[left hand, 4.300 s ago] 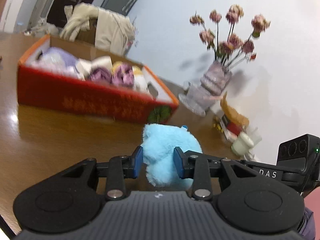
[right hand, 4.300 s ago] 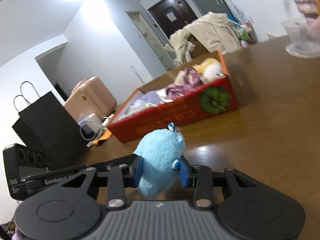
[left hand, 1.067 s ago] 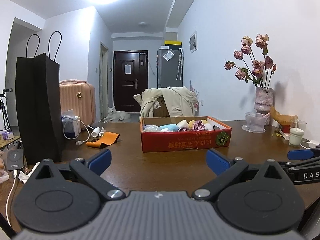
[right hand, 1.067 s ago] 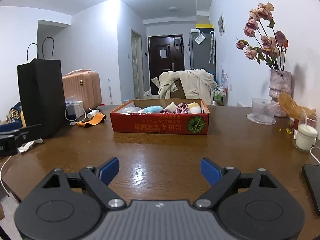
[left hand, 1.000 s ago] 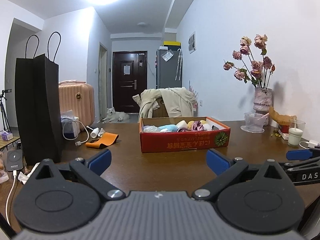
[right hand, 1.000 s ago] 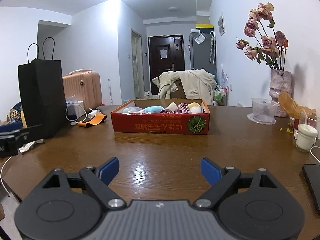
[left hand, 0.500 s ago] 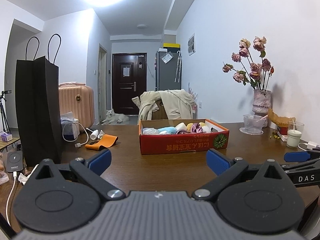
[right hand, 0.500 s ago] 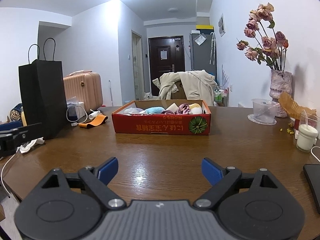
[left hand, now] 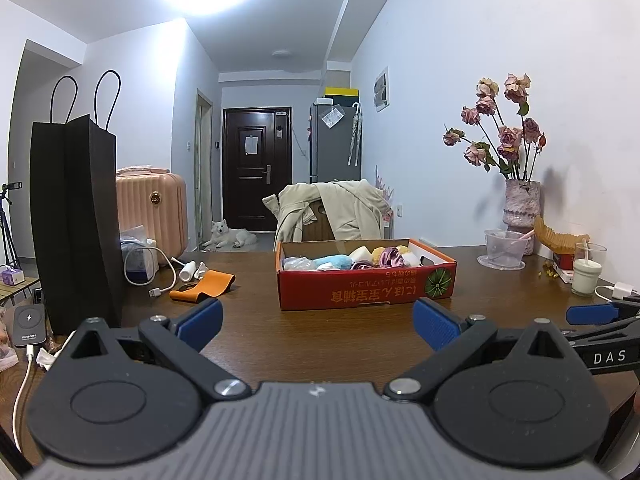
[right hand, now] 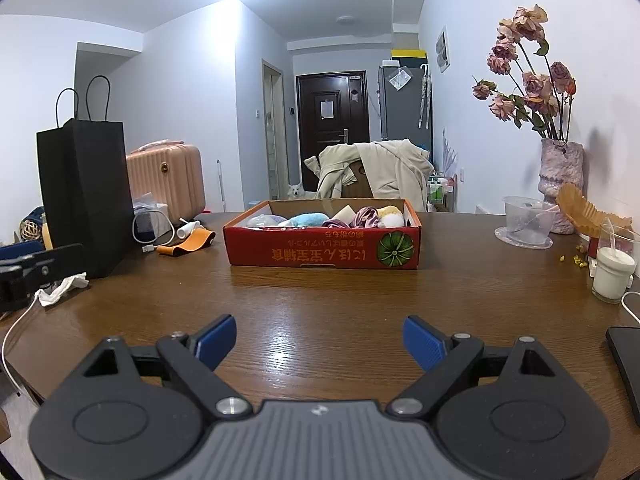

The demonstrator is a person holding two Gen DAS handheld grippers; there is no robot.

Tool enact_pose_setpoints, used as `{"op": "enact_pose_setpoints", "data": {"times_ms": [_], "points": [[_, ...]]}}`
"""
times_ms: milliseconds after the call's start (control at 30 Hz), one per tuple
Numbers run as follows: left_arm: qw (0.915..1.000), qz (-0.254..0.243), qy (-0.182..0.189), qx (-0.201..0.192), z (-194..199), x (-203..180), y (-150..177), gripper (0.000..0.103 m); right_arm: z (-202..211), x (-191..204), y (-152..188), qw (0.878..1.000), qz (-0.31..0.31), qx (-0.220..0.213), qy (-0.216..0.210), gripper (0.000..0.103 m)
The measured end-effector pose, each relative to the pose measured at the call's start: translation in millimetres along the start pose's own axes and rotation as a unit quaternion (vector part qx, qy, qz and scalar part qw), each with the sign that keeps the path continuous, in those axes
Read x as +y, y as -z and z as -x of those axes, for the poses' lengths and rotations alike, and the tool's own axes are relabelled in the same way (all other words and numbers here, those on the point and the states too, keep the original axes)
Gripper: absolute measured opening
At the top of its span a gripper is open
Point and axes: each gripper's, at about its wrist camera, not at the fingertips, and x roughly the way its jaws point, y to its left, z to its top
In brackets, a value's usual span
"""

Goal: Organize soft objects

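A red cardboard box [left hand: 366, 290] [right hand: 320, 254] stands in the middle of the brown table. It holds several soft items, among them a light blue plush toy [left hand: 335, 261] [right hand: 308, 220], a purple one [right hand: 366, 216] and a yellow one [right hand: 390, 213]. My left gripper [left hand: 318, 326] is open and empty, well in front of the box. My right gripper [right hand: 319, 338] is open and empty, also in front of the box and above the table. The right gripper's blue pad shows at the right edge of the left wrist view [left hand: 588, 314].
A black paper bag [left hand: 76, 224] [right hand: 86, 196] stands at the left with cables and an orange strap [left hand: 204, 286] beside it. A vase of roses [right hand: 560, 184], a plastic cup [right hand: 526, 222], a white candle jar [right hand: 612, 276] and a phone [right hand: 626, 364] are at the right.
Earlier both grippers held the blue plush near the box; it now lies in the box. Over the last second both open grippers shifted only slightly.
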Motion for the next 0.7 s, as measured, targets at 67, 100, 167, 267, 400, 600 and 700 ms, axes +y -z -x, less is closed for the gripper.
{"op": "enact_pose_setpoints", "data": {"times_ms": [67, 100, 167, 267, 400, 600, 700], "points": [[1.0000, 0.000, 0.000, -0.001, 0.1, 0.1, -0.3, 0.103, 0.2, -0.4, -0.2, 1.000, -0.001, -0.002, 0.001, 0.091], [1.0000, 0.000, 0.000, -0.001, 0.2, 0.2, -0.3, 0.103, 0.1, -0.8, -0.3, 1.000, -0.001, -0.002, 0.000, 0.091], [1.0000, 0.000, 0.000, -0.001, 0.2, 0.1, -0.2, 0.103, 0.0, -0.9, -0.5, 1.000, -0.002, -0.002, 0.000, 0.092], [1.0000, 0.000, 0.000, -0.001, 0.3, 0.1, -0.1, 0.103, 0.2, -1.3, -1.0, 1.000, -0.002, -0.002, 0.000, 0.092], [1.0000, 0.000, 0.000, -0.001, 0.0, 0.0, 0.2, 0.103, 0.7, -1.0, -1.2, 1.000, -0.002, -0.005, 0.001, 0.092], [1.0000, 0.000, -0.001, -0.002, 2.4, -0.7, -1.8, 0.103, 1.2, -0.2, -1.2, 1.000, 0.000, -0.007, 0.001, 0.092], [1.0000, -0.001, -0.001, -0.002, 3.3, -1.0, -2.8, 0.103, 1.8, -0.1, -0.8, 1.000, 0.001, -0.007, 0.001, 0.092]]}}
